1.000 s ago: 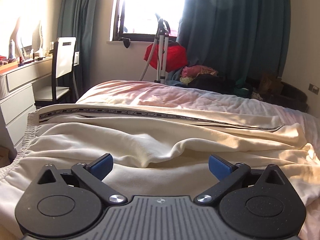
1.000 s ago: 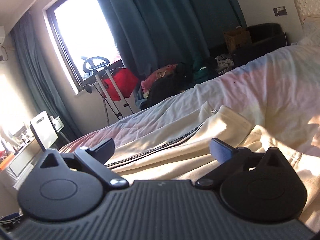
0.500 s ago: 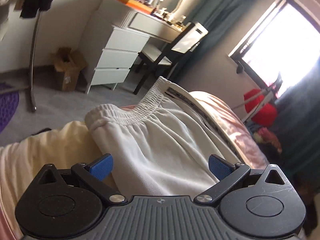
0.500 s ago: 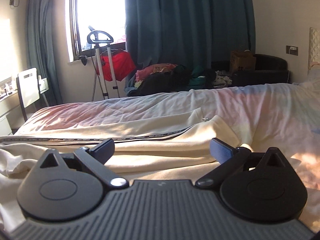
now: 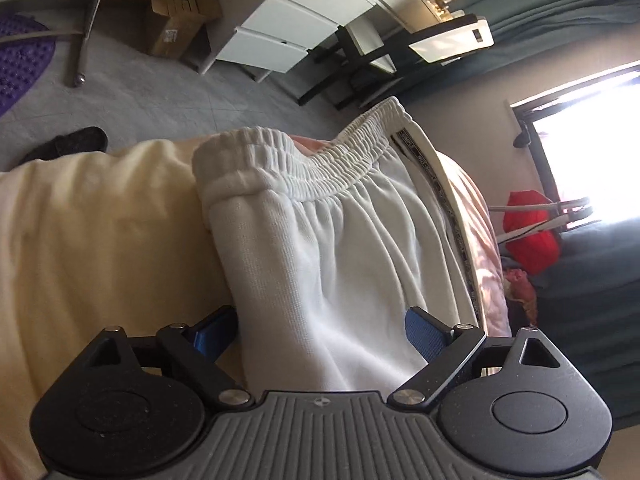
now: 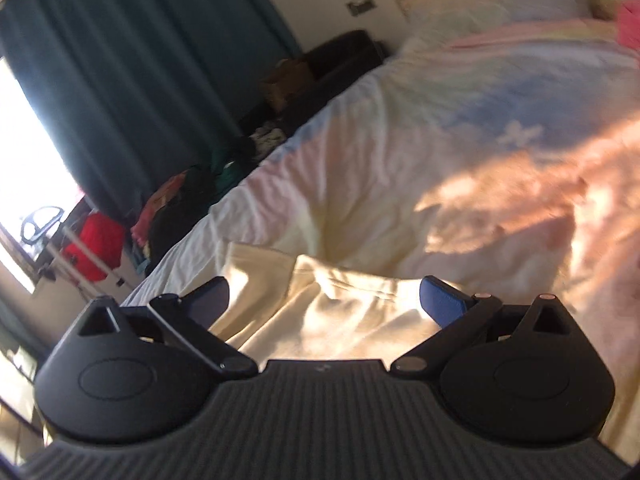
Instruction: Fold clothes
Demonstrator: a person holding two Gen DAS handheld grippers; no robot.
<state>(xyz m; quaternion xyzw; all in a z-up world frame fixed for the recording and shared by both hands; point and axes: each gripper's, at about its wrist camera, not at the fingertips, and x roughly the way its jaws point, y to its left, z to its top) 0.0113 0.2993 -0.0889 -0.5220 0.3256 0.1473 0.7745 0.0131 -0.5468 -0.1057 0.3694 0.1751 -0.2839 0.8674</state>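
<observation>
Two grippers, both with fingers spread wide and gripping nothing. My left gripper point(image 5: 320, 330) sits right at the white sweatpants point(image 5: 340, 248), waistband point(image 5: 296, 168) hanging near the bed point(image 5: 476, 216) edge, bare floor point(image 5: 152, 96) past it, one white dresser point(image 5: 288, 28) and one chair point(image 5: 400, 48) well apart. Since half a second ago that view rolled further sideways. My right gripper point(image 6: 324, 300) swung toward the pillow point(image 6: 500, 0), hovering over the cream trouser leg point(image 6: 340, 312), loads of open bed ahead.

Left wrist view: rolled sideways, close over trousers point(image 5: 352, 264), facing the dresser point(image 5: 296, 20). Right wrist view: tilted, low over the bed point(image 6: 420, 152), facing curtains point(image 6: 120, 60). Shared: red bag point(image 5: 532, 236).
</observation>
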